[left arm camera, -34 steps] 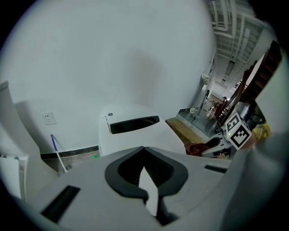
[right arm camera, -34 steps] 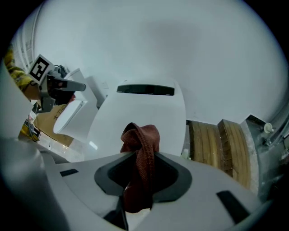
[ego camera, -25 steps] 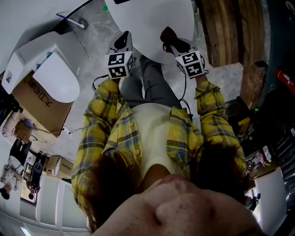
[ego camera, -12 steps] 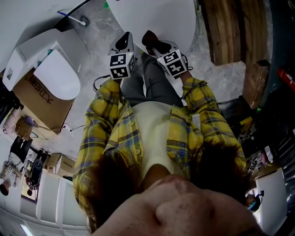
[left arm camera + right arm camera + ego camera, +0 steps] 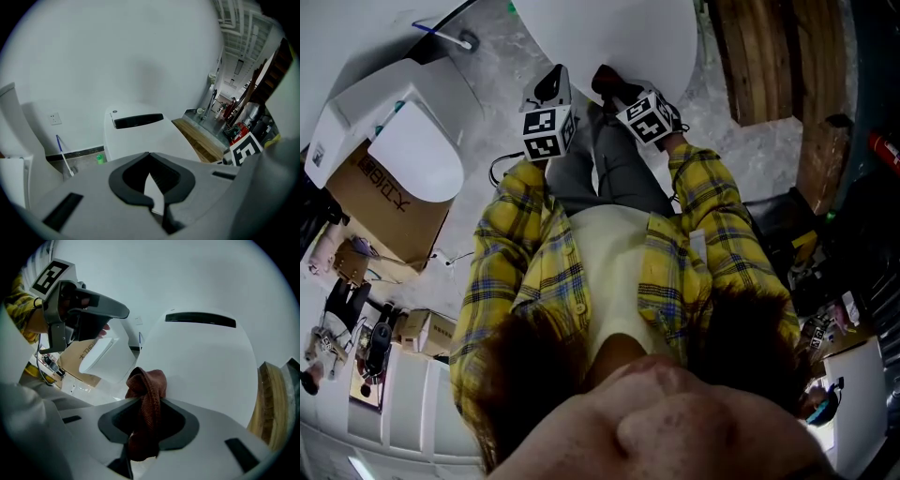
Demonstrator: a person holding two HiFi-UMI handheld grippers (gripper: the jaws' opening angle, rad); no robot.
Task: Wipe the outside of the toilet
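Reaching both arms forward, the person in a yellow plaid shirt [image 5: 502,272] brings both tools to the near edge of the toilet [image 5: 609,37]. Toilet: top centre of the head view, white, lid shut, back against the white wall, with a dark slot across the rear of its top.

Right hand-held gripper [image 5: 147,401]: jaws clenched on a reddish-brown cloth [image 5: 149,385]. The cloth is bunched. One fold sticks out past the jaw tips and the rest hangs down between the jaws. In the right gripper view the bunch lies against the rounded near edge of the lid, and the head view also puts it at that rim. Contact looks likely but is not certain.

Left hand-held gripper [image 5: 149,153]: jaws closed tip to tip, nothing between them. It sits just beside the right one at the same near edge, pointing along the lid toward the wall.

Surroundings:
- Second toilet [image 5: 412,141] to the left, lid shut, with a cardboard box [image 5: 384,206] just beside it.
- Toilet brush [image 5: 63,152] with a blue handle, on the floor between the two toilets, by the wall.
- Small green object [image 5: 99,159] near the brush, at the toilet's base.
- Wall socket [image 5: 56,118] low on the wall, above the brush.
- Wooden planks [image 5: 769,56] on the floor to the right of the toilet.
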